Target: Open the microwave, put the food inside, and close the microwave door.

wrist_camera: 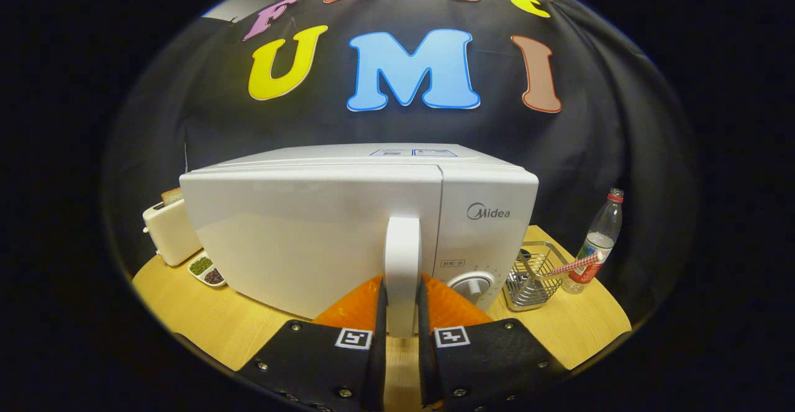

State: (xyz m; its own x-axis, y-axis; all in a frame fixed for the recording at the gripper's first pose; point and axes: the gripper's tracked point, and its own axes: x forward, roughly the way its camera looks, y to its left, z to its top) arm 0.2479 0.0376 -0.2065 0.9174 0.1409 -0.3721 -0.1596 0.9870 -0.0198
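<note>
Gripper [402, 303] narrowed to a slim gap, both fingers [380, 312] pressing the sides of the upright white plastic handle [402, 256] of the microwave door, clamped low on that handle. Pointed level and straight ahead at the front of the boxy white microwave [348, 225], aligned square to the door [310, 238]. Door flush with the front, apparently closed, seam against the control panel [487, 225] unbroken. Round white dial [475, 286] just right of the fingers, low on the panel. Microwave standing on a round light wooden table [205, 312]. Left of the microwave, a cream toaster [169, 228] with a brown slice of bread [171, 196] poking from its slot; nearer, beside the microwave's left lower corner, a small white divided dish [207, 271] with green and dark contents. Right of the microwave, a shiny wire metal basket [533, 281], and just beyond that a clear plastic bottle with a red cap [601, 238], a red-and-white checked stick [574, 266] leaning across its lower part.
</note>
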